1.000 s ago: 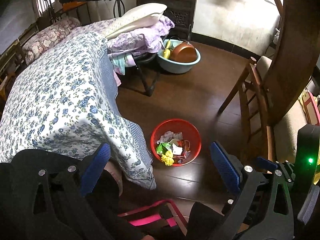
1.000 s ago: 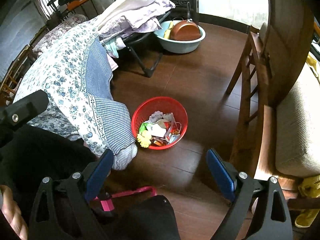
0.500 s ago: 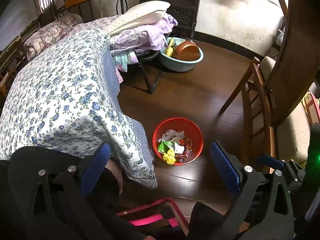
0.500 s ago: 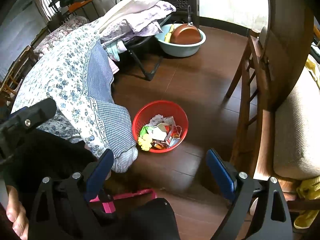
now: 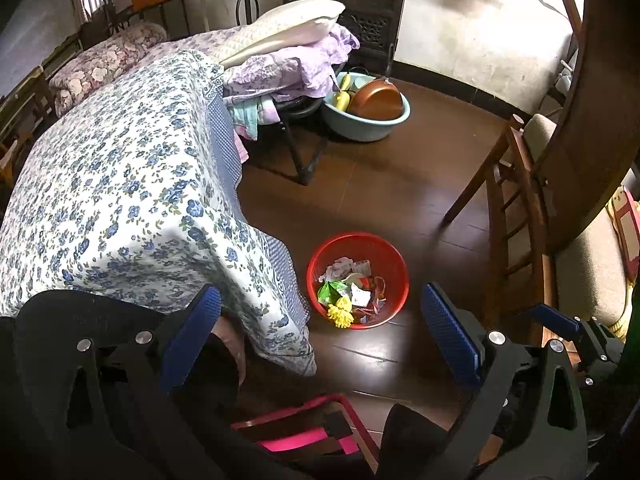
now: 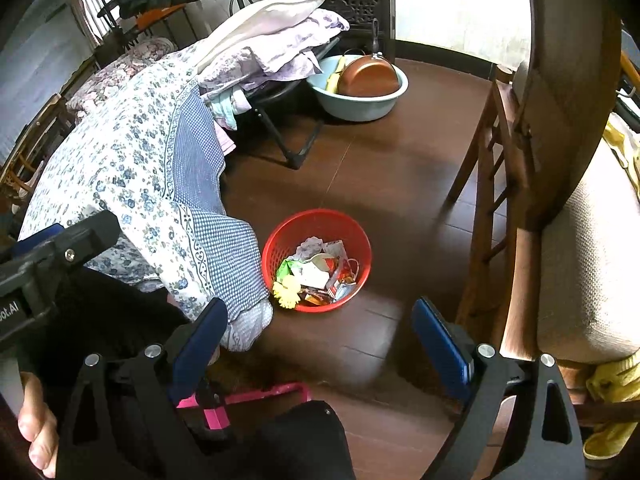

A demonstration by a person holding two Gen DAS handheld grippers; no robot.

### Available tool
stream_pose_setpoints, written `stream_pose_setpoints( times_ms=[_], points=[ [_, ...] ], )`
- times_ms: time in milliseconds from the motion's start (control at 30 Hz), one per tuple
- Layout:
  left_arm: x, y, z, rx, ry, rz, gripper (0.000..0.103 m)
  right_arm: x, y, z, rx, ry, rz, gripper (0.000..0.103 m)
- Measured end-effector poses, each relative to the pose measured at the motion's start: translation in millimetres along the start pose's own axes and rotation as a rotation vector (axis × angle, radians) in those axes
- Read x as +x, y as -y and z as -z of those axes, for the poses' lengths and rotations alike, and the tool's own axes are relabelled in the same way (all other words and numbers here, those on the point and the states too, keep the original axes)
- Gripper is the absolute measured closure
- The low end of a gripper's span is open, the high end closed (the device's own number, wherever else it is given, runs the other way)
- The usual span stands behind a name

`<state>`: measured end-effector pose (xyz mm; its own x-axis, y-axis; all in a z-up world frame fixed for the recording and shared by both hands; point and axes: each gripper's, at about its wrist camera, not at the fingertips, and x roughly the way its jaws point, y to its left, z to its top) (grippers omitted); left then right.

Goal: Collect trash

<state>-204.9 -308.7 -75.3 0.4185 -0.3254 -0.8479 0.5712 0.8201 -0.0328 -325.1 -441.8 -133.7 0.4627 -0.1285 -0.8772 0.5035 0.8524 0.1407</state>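
**A:** How far along does the trash collecting look?

**B:** Mostly done, I'd say. The red basket (image 5: 357,280) stands on the floor (image 5: 400,184) just beside the hanging corner of the flowered bedspread (image 5: 120,184), and it already holds a heap of trash (image 6: 316,272): crumpled paper, wrappers, something green and a yellow tuft at the near rim. I see no loose litter on the bare boards around it.

**A:** And the tongs?

**B:** Both pairs are spread wide and empty. The left tongs (image 5: 320,336) and the right tongs (image 6: 320,340) hang above the floor, well apart from the basket, with nothing between the blue pads.

**A:** So what's left?

**B:** Hard to say. If any scrap remains, it is under the bedspread or out of view; otherwise the basket itself may need carrying off.

**A:** Anything in the way?

**B:** The bedspread corner droops right against the basket's left side and could snag. A wooden chair (image 5: 516,216) stands to the right, near the basket. Farther back, a light blue basin (image 5: 368,120) with a brown pan (image 6: 368,76) in it sits on the floor next to a folding stand piled with bedding (image 6: 272,40). A pink frame (image 5: 304,428) lies at the near edge, below the tongs.
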Motion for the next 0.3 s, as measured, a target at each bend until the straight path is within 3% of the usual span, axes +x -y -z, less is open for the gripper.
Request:
stream_pose_setpoints(
  times_ms=[300],
  points=[
    [1.9, -1.8, -0.1, -0.011, -0.013, 0.003, 0.007, 0.6, -0.2, 0.4, -0.001, 0.000, 0.000, 0.011]
  ],
)
